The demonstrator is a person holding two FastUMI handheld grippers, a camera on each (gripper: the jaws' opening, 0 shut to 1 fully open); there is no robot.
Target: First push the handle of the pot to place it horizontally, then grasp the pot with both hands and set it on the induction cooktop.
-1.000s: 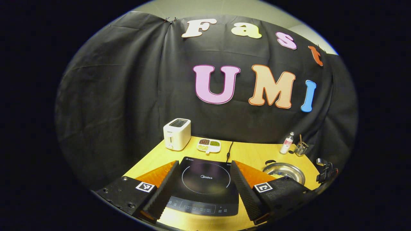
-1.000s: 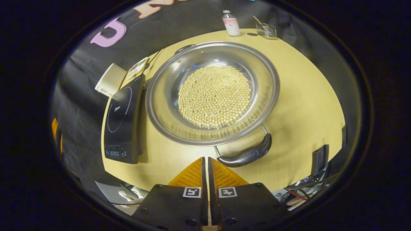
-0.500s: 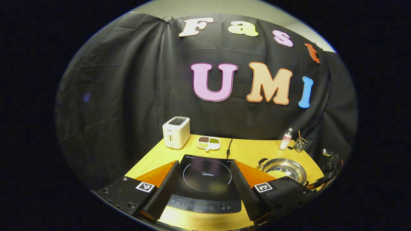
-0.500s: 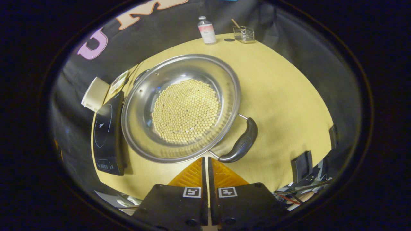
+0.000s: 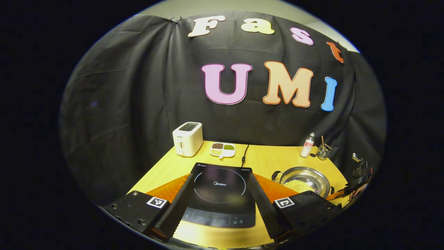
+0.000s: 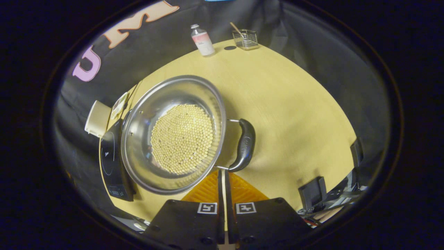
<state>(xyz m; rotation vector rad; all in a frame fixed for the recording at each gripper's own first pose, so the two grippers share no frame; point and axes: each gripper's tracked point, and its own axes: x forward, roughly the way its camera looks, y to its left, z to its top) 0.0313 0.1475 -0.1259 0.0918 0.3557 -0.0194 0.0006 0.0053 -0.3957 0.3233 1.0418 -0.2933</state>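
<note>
Left gripper view, left to right. Toaster (image 5: 187, 138) stands at the far left of the wooden surface (image 5: 267, 160), against the wall. Just beside it, a white divided dish (image 5: 222, 150) with 3 visible fills: dark brown, green, pale yellow-green grains. A black cord (image 5: 245, 155) runs from the wall to the back edge of the cooktop (image 5: 220, 192). The cooktop lies flat, nothing on it. The left gripper (image 5: 219, 203) is held wide open, the 2 fingers framing the cooktop on either side, touching nothing. To the right of the cooktop sits the pot (image 5: 304, 180), apart from the cooktop, resting on the surface, with a layer of pale yellow beans inside. Behind it at the wall: a small bottle (image 5: 307, 145) and a wire holder (image 5: 323, 151) with a stick in it.

Right gripper view, left to right. Toaster (image 6: 96, 118) and cooktop (image 6: 112, 165) at the left edge; the pot (image 6: 138, 139) overlaps the cooktop's edge in this view, whether touching I cannot tell. The beans (image 6: 182, 143) cover the pot's floor in 1 even layer. The pot's black handle (image 6: 244, 144) sticks out on the right side of the rim. The right gripper (image 6: 223, 172) is closed, fingers together with nothing between them, tips just beside the lower end of the handle; contact cannot be judged. Bottle (image 6: 202, 35) and wire holder (image 6: 245, 38) stand at the far edge of the surface (image 6: 295, 114).
</note>
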